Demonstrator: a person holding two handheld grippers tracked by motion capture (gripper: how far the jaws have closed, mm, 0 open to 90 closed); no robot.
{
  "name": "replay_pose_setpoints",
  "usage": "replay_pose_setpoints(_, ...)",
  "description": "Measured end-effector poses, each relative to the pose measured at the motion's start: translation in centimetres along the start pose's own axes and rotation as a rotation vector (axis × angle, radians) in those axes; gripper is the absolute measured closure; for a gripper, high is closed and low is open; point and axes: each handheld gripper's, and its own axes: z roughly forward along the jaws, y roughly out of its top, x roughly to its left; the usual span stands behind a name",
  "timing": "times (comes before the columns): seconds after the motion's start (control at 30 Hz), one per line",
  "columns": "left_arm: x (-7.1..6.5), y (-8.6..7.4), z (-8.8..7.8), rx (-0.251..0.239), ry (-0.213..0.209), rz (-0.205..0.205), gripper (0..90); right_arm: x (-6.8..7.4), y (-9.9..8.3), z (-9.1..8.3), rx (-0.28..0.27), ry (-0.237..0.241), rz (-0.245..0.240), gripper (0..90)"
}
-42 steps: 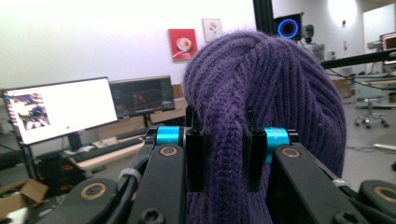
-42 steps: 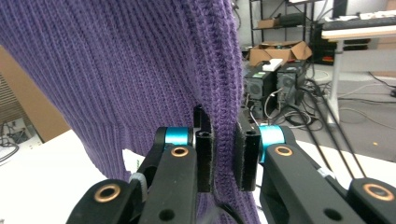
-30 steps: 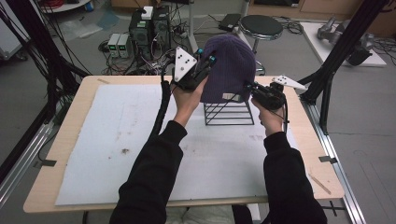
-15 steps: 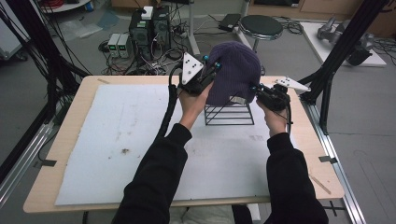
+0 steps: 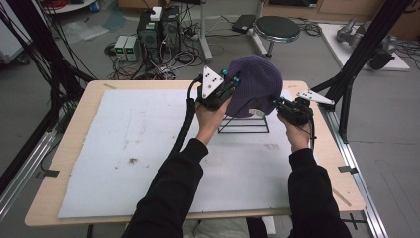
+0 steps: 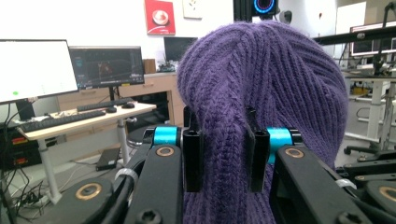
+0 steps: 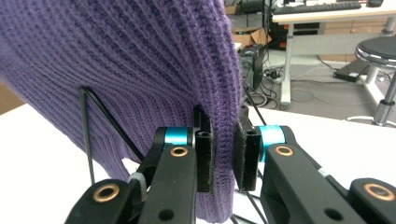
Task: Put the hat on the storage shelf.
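The fingers of the left gripper pinch a fold of the purple knit hat, and the right gripper clamps the hat's hem between its 2 pads. The hat hangs over the black wire stand near the far right corner of the table. To seat it well, I would draw both sides down evenly, keeping the hem clear of the wire corners so the knit does not snag or tip the stand.
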Motion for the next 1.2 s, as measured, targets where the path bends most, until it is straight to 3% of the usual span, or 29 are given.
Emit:
replay_pose_setpoints(0.37, -1.5, -1.1, -0.3, 0.048, 0.049, 0.031, 74.5, -0.3, -0.8, 0.3, 0.063, -0.034, -0.005, 81.5)
replay_pose_setpoints(0.57, -2.1, -2.2, -0.4, 0.077, 0.050, 0.038, 74.5, -1.0, -2.3, 0.4, 0.105, -0.047, -0.001, 81.5)
replay_pose_setpoints(0.9, -2.9, -3.0, -0.2, 0.130, 0.076, 0.065, 74.2, -1.1, -3.0, 1.2, 0.193, -0.061, 0.002, 81.1)
replay_pose_setpoints(1.2, -2.9, -4.1, -0.4, 0.151, 0.077, 0.036, 73.9, -1.4, -3.6, 1.6, 0.262, -0.072, 0.037, 80.7)
